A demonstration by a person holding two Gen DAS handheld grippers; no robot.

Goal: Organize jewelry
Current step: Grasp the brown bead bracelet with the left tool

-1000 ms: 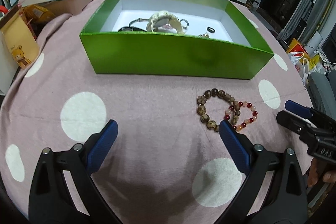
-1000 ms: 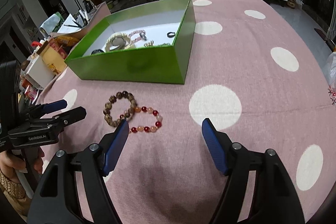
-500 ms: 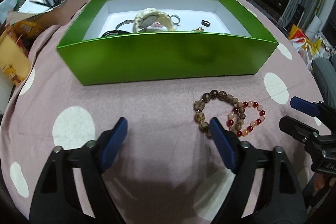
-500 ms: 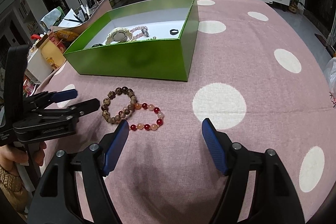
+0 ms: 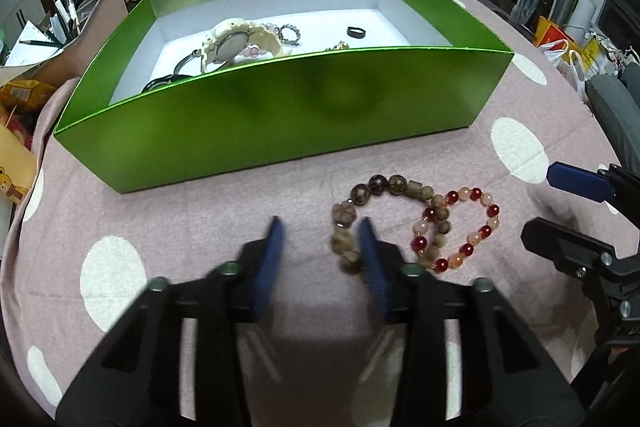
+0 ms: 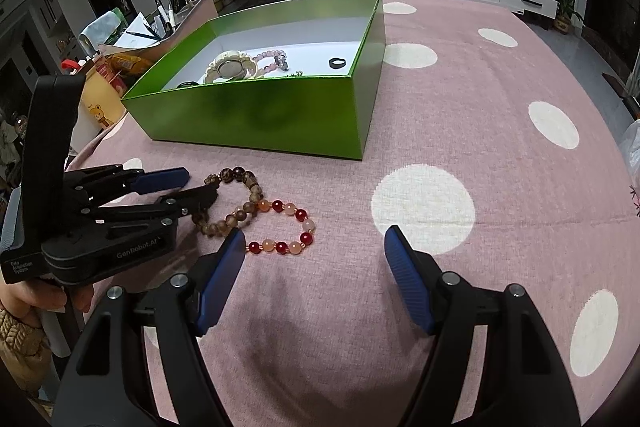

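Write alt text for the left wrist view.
Left gripper, fingers apart, straddles the near side of a brown bead bracelet overlapping a red bead bracelet on polka-dot pink cloth, before an open green box holding jewelry.

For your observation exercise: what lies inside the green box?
Inside the green box: a cream watch, pink beads, a small beaded bracelet, a black ring, a gold piece. The front wall hides a dark band's lower part.

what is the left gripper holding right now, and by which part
Nothing yet. The left gripper has its jaws open astride the near side of the brown wooden bead bracelet on the pink cloth; the right gripper is open and empty.
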